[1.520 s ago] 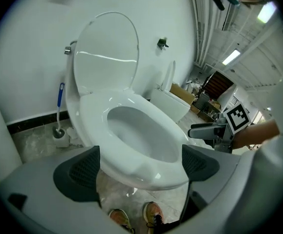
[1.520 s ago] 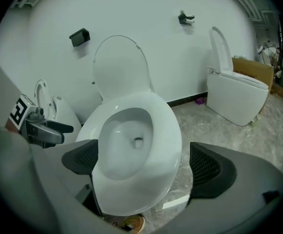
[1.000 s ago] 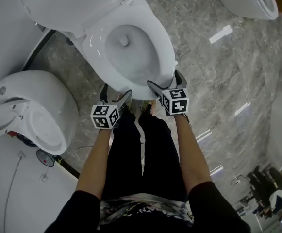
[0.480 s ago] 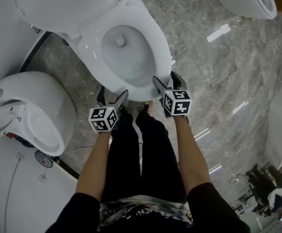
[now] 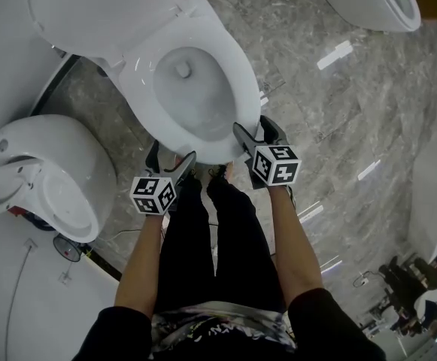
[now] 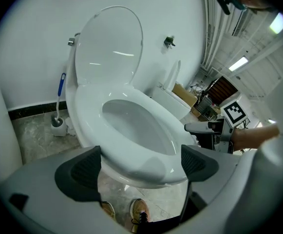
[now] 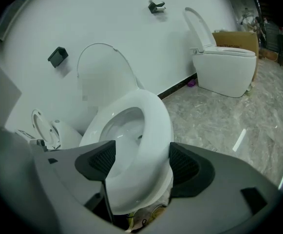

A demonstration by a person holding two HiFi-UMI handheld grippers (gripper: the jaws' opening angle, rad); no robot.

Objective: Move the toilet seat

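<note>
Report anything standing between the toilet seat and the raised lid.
Nothing visible does. The toilet seat lies down flat, the lid stands upright behind it, and the right tongs straddle the seat's front rim.

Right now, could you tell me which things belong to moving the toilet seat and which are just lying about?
Job: toilet seat; right gripper, clamped on its rim; left gripper, open at its front.
Lying about: toilet brush; neighbouring toilet; far toilet; cardboard box.

Grey marble floor streaked with reflected light, right of the fingers. Plain white wall beyond them. Second toilet with raised lid and cardboard box far right.
</note>
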